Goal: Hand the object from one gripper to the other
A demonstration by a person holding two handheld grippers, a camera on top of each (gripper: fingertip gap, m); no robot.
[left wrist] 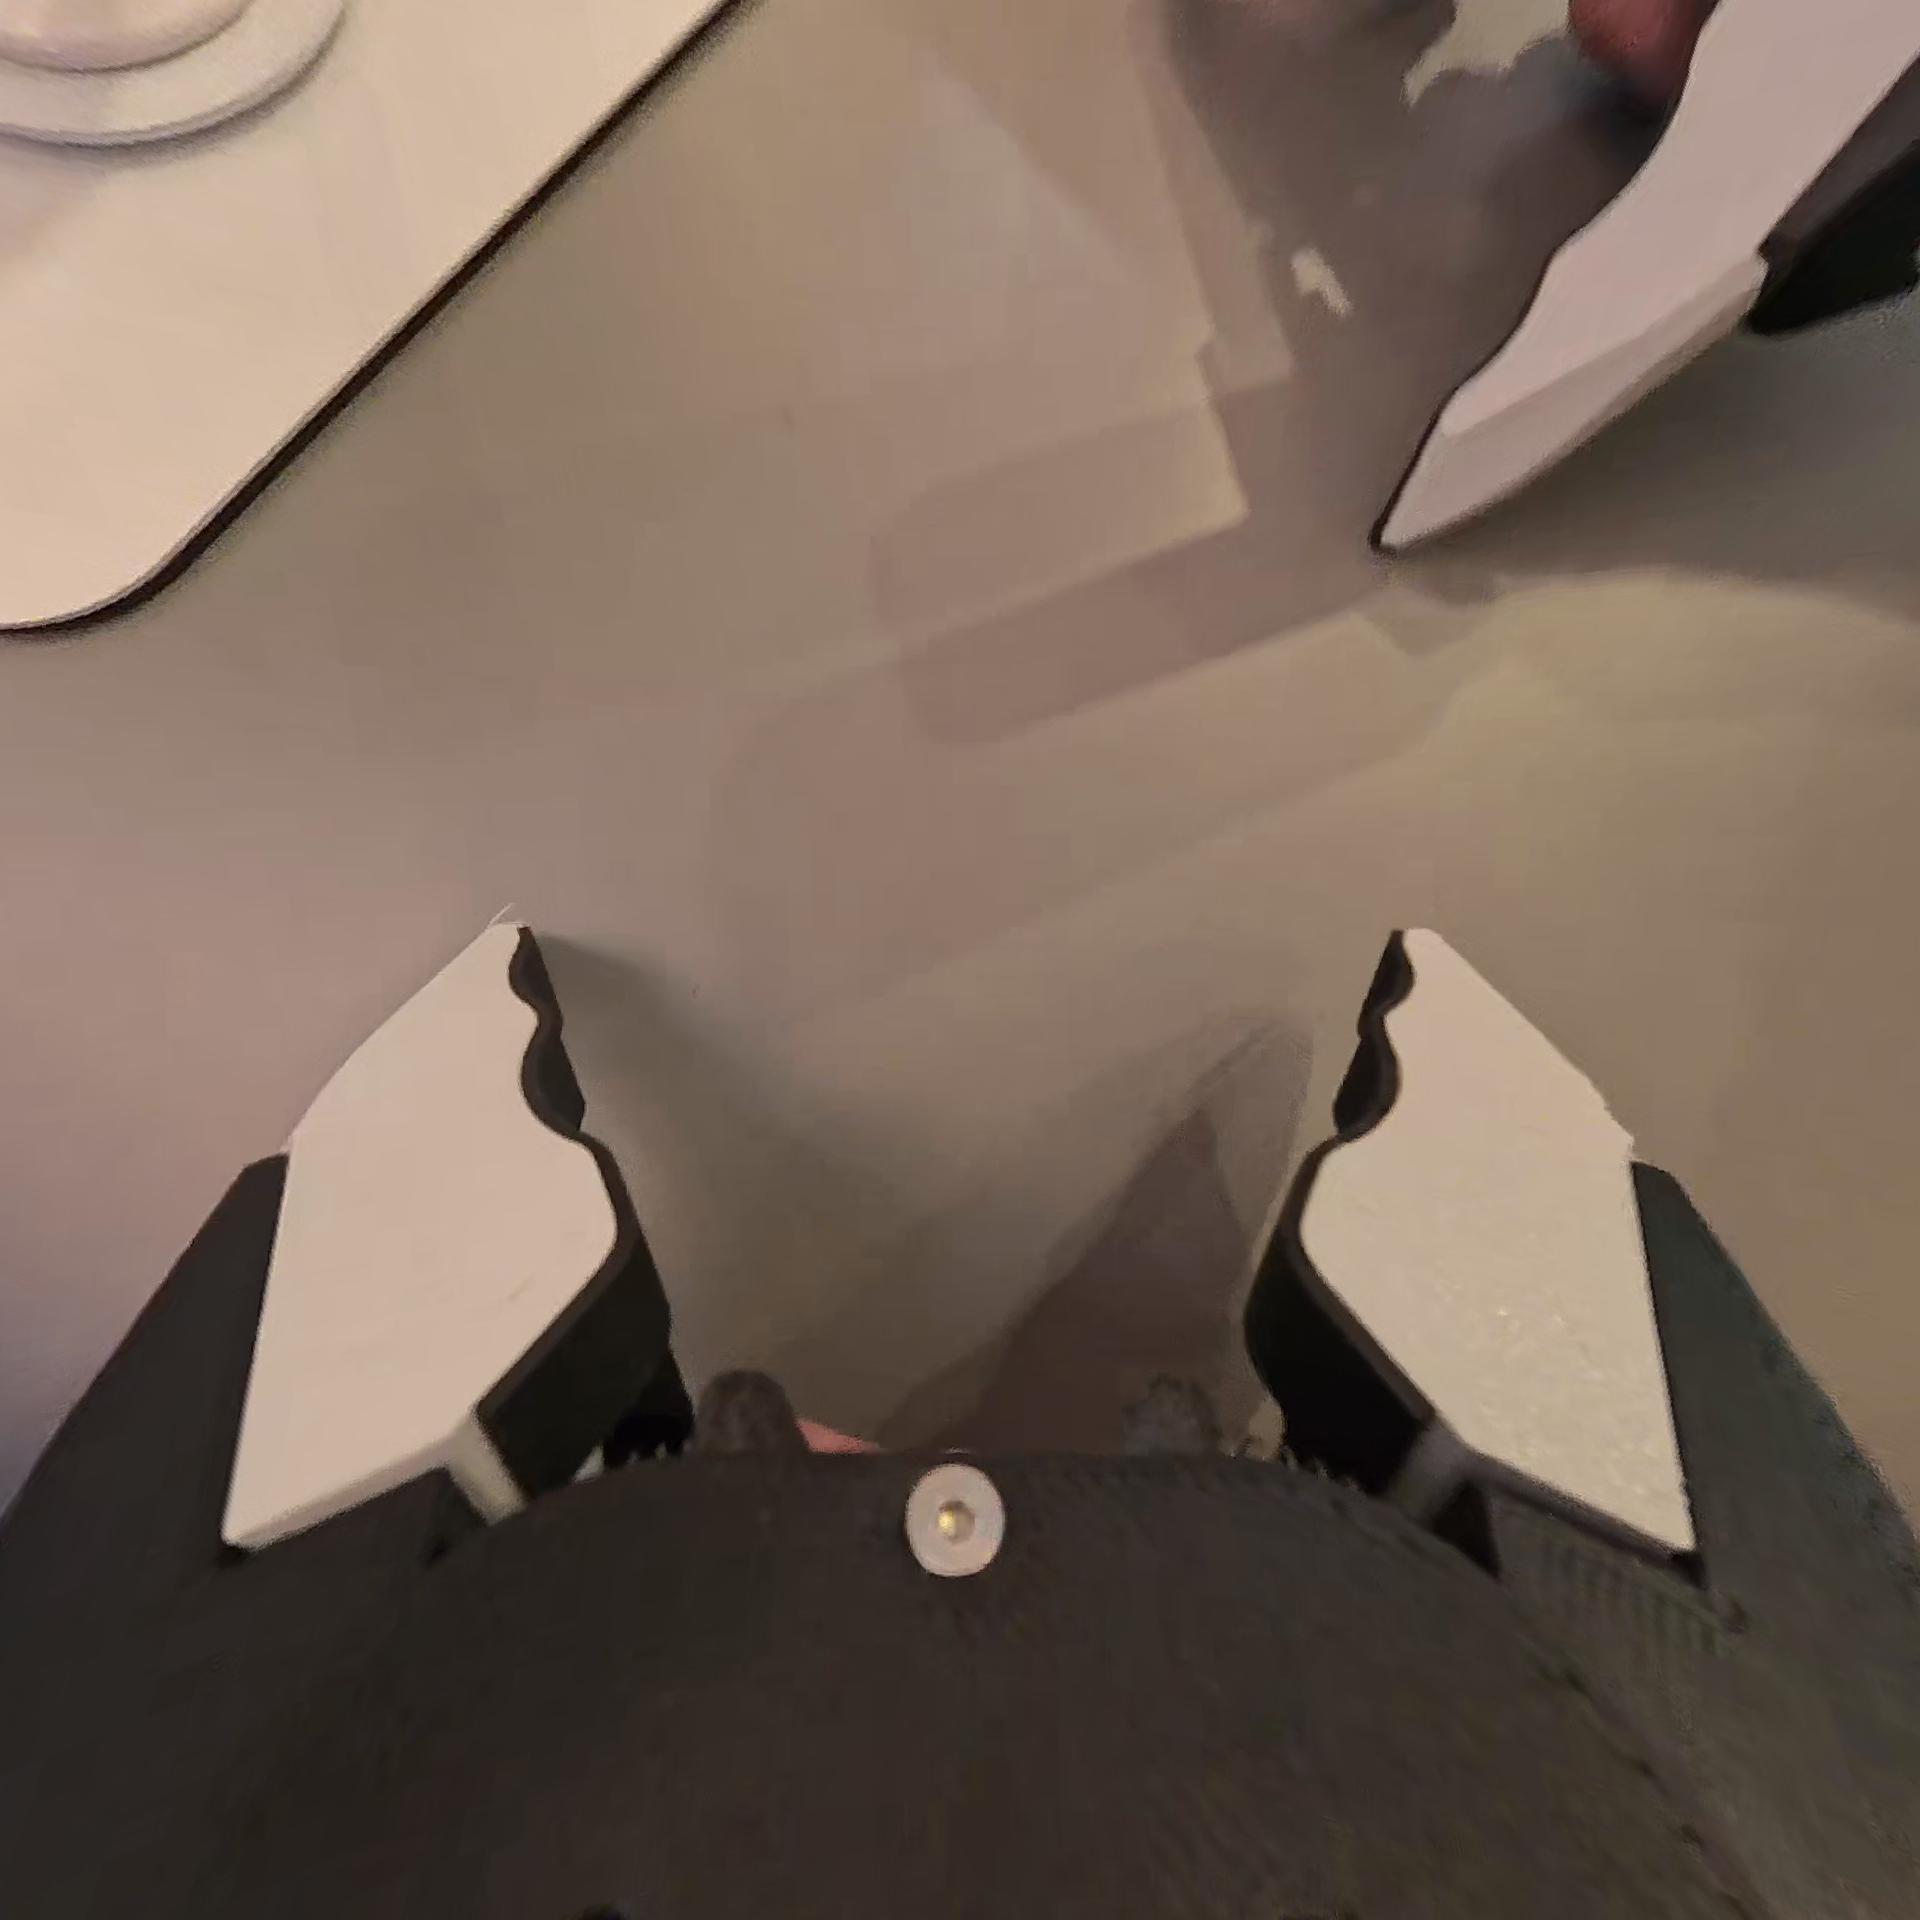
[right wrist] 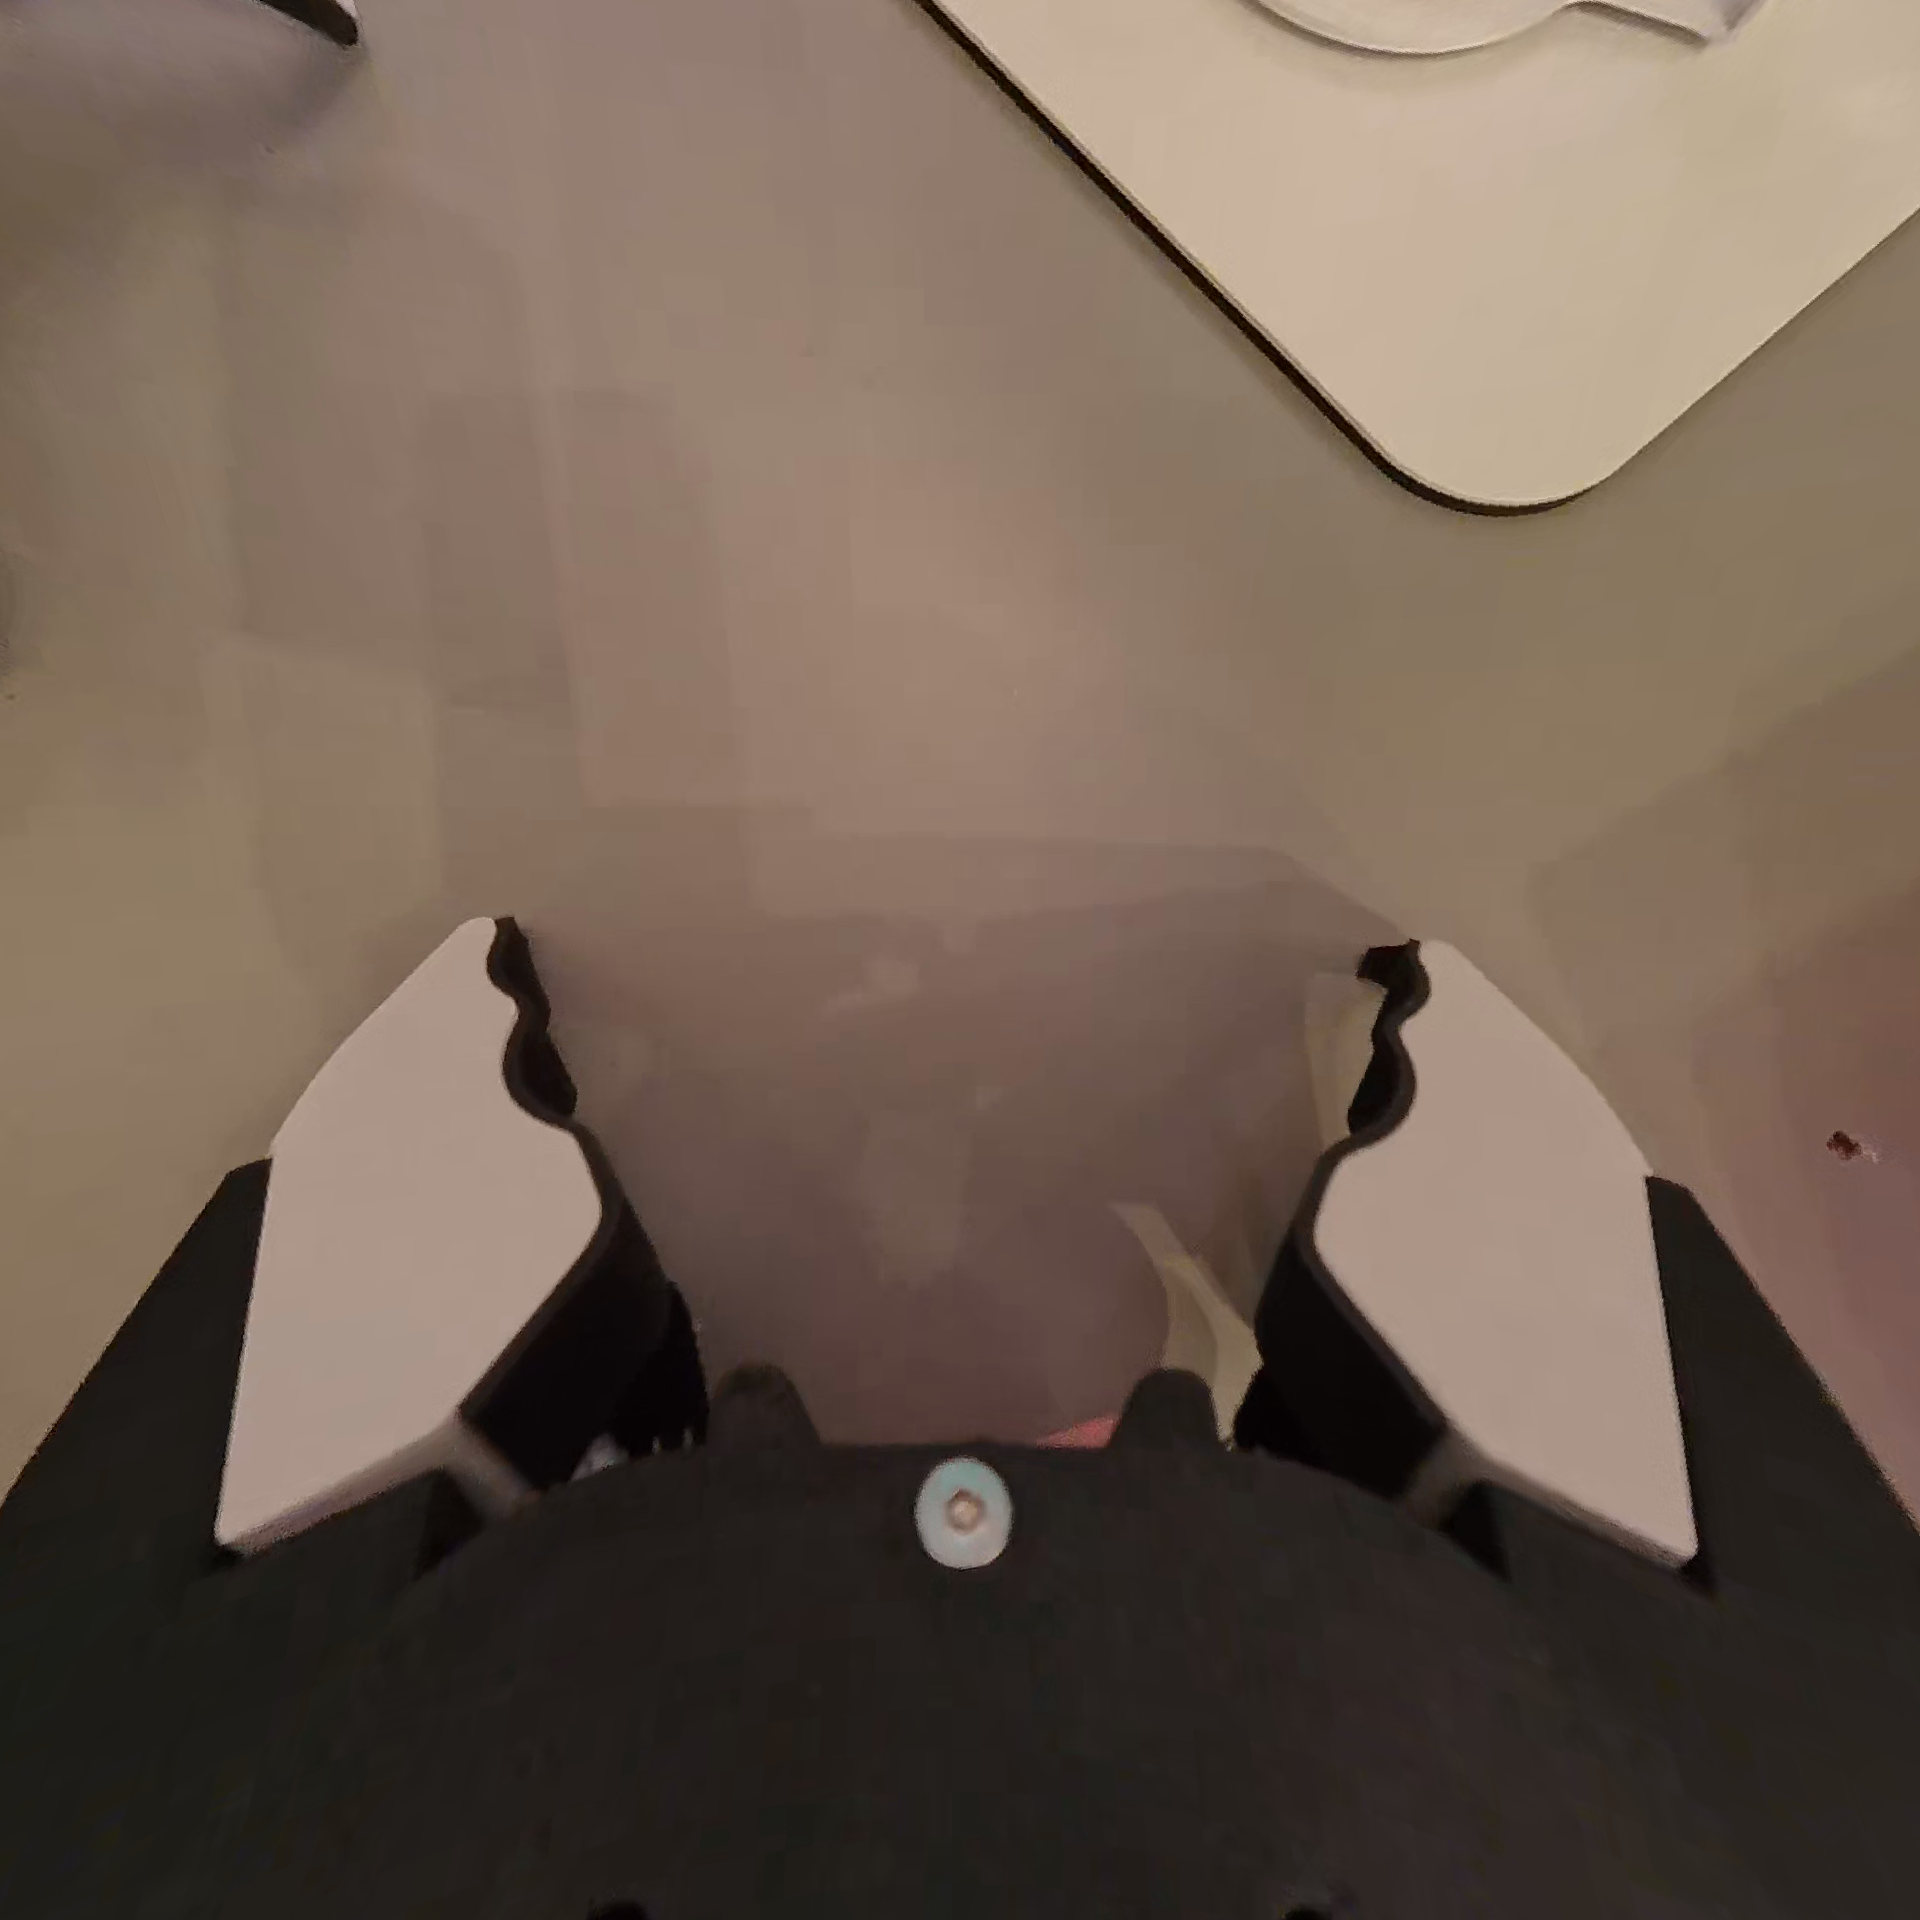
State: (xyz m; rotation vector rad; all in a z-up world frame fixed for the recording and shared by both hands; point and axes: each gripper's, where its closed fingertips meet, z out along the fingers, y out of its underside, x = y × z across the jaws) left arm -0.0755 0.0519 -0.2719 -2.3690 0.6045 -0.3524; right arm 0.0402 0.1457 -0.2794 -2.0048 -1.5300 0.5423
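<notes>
My left gripper (left wrist: 958,935) is wide open over the glossy grey table (left wrist: 727,520), and nothing lies between its white fingers with black wavy pads. My right gripper (right wrist: 951,935) is also wide open over the same table (right wrist: 727,520), and its grasp is bare. One white finger (left wrist: 1621,343) of the right gripper shows at the upper right of the left wrist view, with part of a hand behind it. A dark bit of the left gripper (right wrist: 312,16) shows at the top left corner of the right wrist view. Neither gripper holds or touches any object.
A white mat with a dark edge (left wrist: 260,312) lies at the upper left of the left wrist view, with a white round thing (left wrist: 135,62) on it. The mat (right wrist: 1507,260) is at the upper right of the right wrist view. A small dark speck (right wrist: 1844,1145) lies on the table.
</notes>
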